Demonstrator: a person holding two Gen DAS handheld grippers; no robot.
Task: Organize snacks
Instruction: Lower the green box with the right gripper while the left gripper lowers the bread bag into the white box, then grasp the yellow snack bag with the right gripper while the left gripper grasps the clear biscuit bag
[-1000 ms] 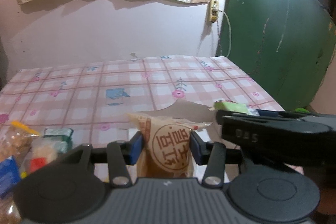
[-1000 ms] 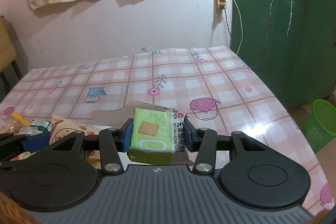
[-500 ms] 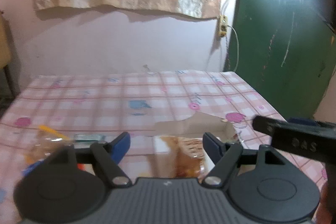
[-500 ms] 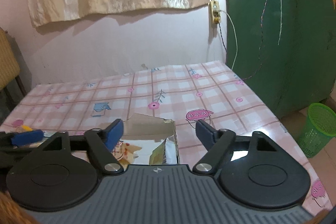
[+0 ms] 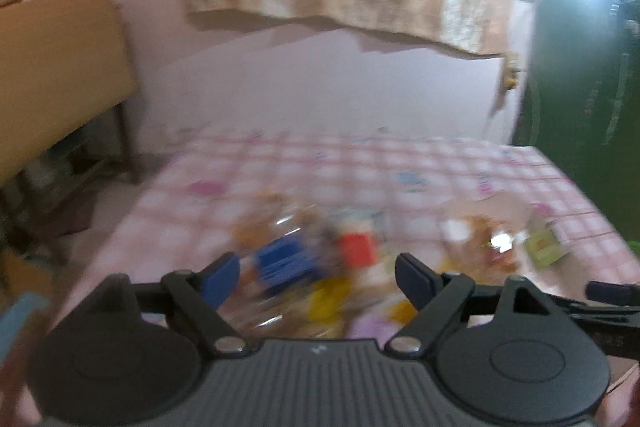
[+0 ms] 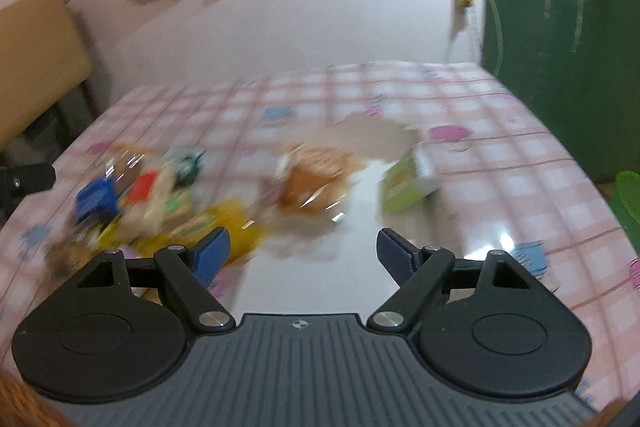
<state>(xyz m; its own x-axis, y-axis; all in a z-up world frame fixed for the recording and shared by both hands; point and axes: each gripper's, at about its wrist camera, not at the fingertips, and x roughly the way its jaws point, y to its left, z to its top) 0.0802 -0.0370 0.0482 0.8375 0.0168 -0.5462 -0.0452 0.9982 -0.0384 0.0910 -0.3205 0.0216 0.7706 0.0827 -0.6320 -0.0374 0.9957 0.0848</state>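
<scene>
Two grippers, both empty right now. My left gripper (image 5: 316,277) has its jaws opening, nothing between the pads, and it looks over the loose snack pile (image 5: 320,267) on the left part of the checked tablecloth (image 5: 360,163); the view is badly blurred, so I make out only a blue pack (image 5: 280,263), a red pack (image 5: 357,250) and something yellow (image 5: 328,301) near the fingers, brands unreadable. My right gripper (image 6: 302,253) has jaws still widening toward full spread, also nothing clamped, bare glossy cloth between the pads. Sorted items sit right of centre: a brown round-printed bag (image 6: 312,183) and a green biscuit pack (image 6: 406,183), both in or against a low torn cardboard tray (image 6: 368,135), the green one at its right end, tilted. I can't tell whether the green pack is fully inside the wall or leaning on it. I judge that placement is deliberate: tray is the collecting spot, pile on the left is what's left to sort, so both snacks go side by side there. Left gripper pointing at the pile reads to me as lining up the next pick, jaws spread wide enough to take a pack broadside. Right gripper's tip shows at the right edge of the left view, so the two are close; risk of clashing if both reach into the pile. Task roughly early-to-mid, most packs unsorted.
</scene>
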